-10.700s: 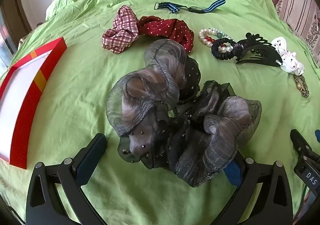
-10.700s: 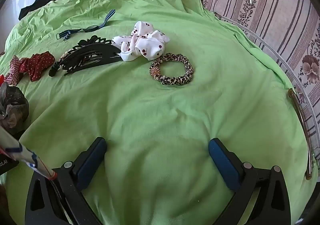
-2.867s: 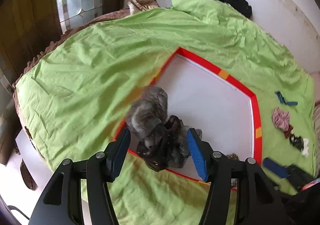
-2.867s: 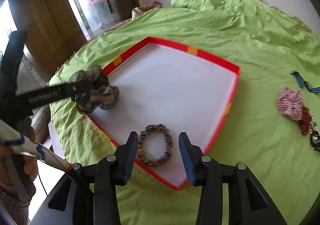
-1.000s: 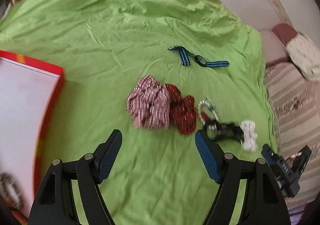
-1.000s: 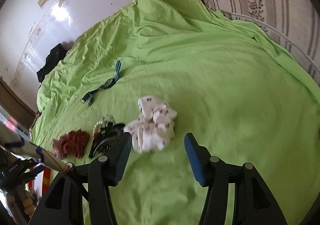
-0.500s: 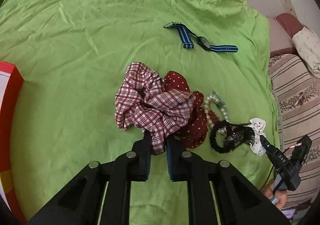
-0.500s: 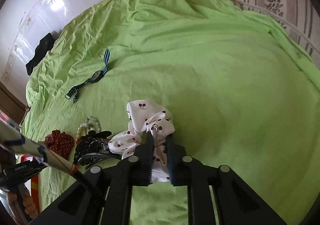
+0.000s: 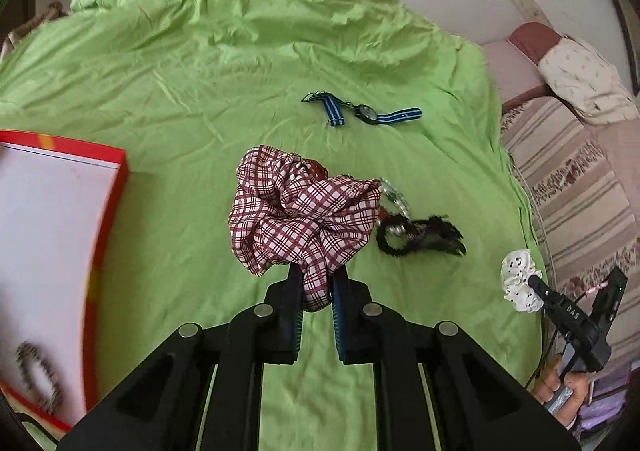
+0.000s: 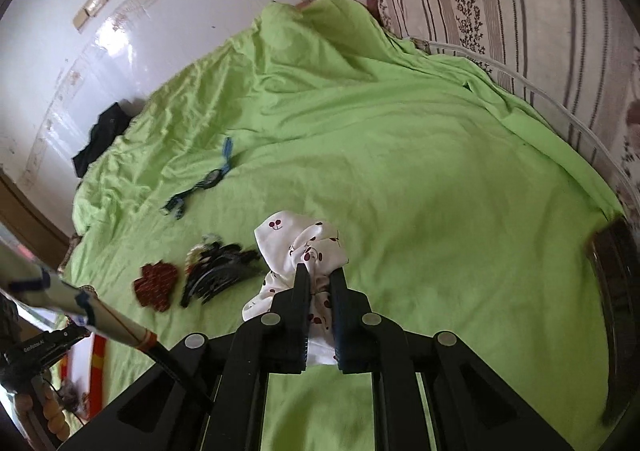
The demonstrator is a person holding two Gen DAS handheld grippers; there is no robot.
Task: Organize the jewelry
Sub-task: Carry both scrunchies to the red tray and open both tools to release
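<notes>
1. My left hand-held gripper (image 9: pixel 314 293) is clamped on the plaid scrunchie (image 9: pixel 304 221), lifted off the bed (image 9: pixel 200 71); my right hand-held gripper (image 10: pixel 319 288) pinches the cherry-print scrunchie (image 10: pixel 300 247).
2. A leopard-print band (image 9: pixel 38 377), blurred, seems to lie in the red tray (image 9: pixel 108 191).
3. Left on the bed: watch (image 9: pixel 366 114), black clip (image 9: pixel 420 237), red scrunchie (image 10: pixel 157 285).
4. I read "DAS" on the other gripper in the left wrist view.

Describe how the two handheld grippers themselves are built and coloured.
Both the left gripper and right gripper are matte black frames with silver round bolts and blue-lined finger pads. White "DAS" lettering and a dark cable show on the right one seen from the left camera.
</notes>
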